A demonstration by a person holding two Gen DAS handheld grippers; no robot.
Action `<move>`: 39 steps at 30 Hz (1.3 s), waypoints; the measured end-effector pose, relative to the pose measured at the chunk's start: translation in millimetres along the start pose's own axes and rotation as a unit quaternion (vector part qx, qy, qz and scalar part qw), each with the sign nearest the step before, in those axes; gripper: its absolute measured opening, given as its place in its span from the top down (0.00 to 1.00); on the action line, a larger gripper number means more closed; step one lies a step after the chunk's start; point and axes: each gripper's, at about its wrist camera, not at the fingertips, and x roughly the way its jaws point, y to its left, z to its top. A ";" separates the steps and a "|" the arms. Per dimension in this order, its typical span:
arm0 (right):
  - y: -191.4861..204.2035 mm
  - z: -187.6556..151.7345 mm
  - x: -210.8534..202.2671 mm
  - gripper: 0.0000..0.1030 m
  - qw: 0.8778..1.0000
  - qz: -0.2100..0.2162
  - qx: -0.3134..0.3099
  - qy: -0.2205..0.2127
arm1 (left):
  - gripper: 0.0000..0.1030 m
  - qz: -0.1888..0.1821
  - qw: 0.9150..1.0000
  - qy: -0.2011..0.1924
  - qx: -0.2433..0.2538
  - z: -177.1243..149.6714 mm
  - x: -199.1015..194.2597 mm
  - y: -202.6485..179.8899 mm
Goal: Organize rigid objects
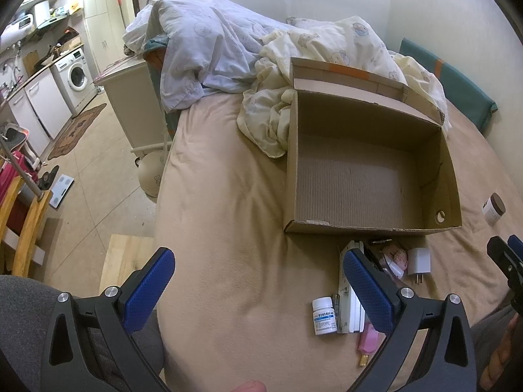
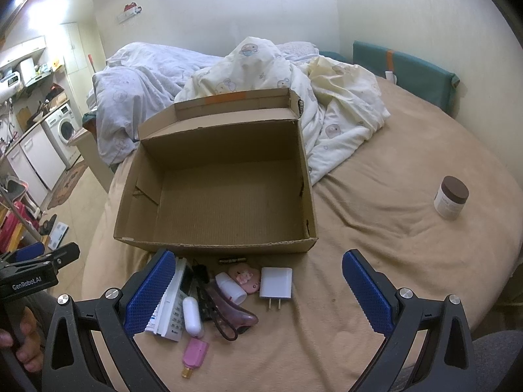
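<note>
A beige-sheeted bed (image 2: 376, 228) with rumpled quilts stands in a room with a kitchen corner and one washing machine (image 1: 76, 73). Both the left hand-held gripper (image 1: 258, 290) and right hand-held gripper (image 2: 258, 294) hang with fingers apart, gripping nothing. Ahead of them sits one open brown cardboard box (image 2: 215, 243), empty. Between it and the right gripper lie one white plug charger (image 2: 276, 283), one pink flask (image 2: 195, 354) and other small items; one brown-lidded white jar (image 2: 450, 197) stands far right.

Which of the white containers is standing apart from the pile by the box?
The brown-lidded jar, upright and alone on the bed sheet to the right of the cardboard box. The white pill bottle lies with the pile.
</note>
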 end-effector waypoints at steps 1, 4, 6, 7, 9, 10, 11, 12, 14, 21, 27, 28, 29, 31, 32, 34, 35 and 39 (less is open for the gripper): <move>0.0 -0.3 0.2 0.00 1.000 0.000 0.000 0.000 | 0.00 0.000 1.000 0.000 0.000 0.1 0.0 0.0; 0.3 -0.5 0.5 0.00 1.000 0.000 -0.001 0.000 | 0.00 0.000 1.000 0.001 0.001 -0.3 -0.8 -0.2; 0.1 -0.8 0.6 0.00 1.000 0.001 -0.001 0.000 | 0.00 -0.001 1.000 0.001 0.000 -0.7 -1.5 0.3; 0.2 -0.9 0.5 0.00 1.000 0.001 -0.001 0.000 | 0.00 -0.001 1.000 0.001 0.001 -0.9 -2.0 0.5; -0.2 -1.3 1.2 0.00 1.000 0.000 -0.002 0.001 | 0.00 0.000 1.000 0.000 0.001 -0.6 -2.2 0.3; -0.1 -1.7 1.7 0.00 1.000 0.000 -0.003 0.001 | 0.00 0.001 1.000 0.000 0.002 -0.7 -2.8 0.4; -0.5 -1.7 2.0 0.00 1.000 0.000 -0.003 0.002 | 0.00 0.000 1.000 -0.001 0.003 -0.9 -2.8 0.2; 0.4 -2.0 1.6 0.00 1.000 0.000 -0.002 0.001 | 0.00 0.000 1.000 -0.001 0.003 -1.0 -2.8 0.1; 0.1 -2.0 1.9 0.00 1.000 0.000 -0.001 0.001 | 0.00 0.001 1.000 0.000 0.003 -1.1 -2.9 0.1; -0.1 -2.0 2.2 0.00 1.000 -0.004 -0.002 0.001 | 0.00 0.000 1.000 0.001 0.003 -1.2 -3.0 0.2; 0.8 -3.1 2.6 0.00 1.000 -0.007 -0.002 0.002 | 0.00 0.002 1.000 0.000 0.003 -0.8 -2.9 -0.6; 0.5 -3.3 2.8 0.00 1.000 -0.007 -0.002 0.002 | 0.00 0.004 1.000 -0.001 0.004 -1.3 -3.2 -0.9; 0.9 -3.0 2.6 0.00 1.000 -0.007 -0.002 0.002 | 0.00 0.004 1.000 0.000 0.005 -1.8 -2.4 -1.6; 0.3 -3.1 3.0 0.00 1.000 -0.009 -0.003 0.001 | 0.00 0.004 1.000 0.002 0.006 -1.9 -1.1 -2.1; -0.1 -3.4 3.4 0.00 1.000 -0.010 -0.001 0.001 | 0.00 0.004 1.000 0.004 0.006 -1.6 -0.2 -2.0; -1.1 -4.8 3.4 0.00 1.000 -0.009 0.002 0.002 | 0.00 0.003 1.000 0.005 0.005 -1.6 0.3 -1.9; -1.0 -5.3 3.6 0.00 1.000 -0.010 0.002 0.002 | 0.00 0.002 1.000 0.006 0.004 -1.2 0.6 -1.6; -1.0 -5.6 3.7 0.00 1.000 -0.013 -0.003 0.004 | 0.00 0.001 1.000 0.009 0.002 -0.3 1.9 -1.3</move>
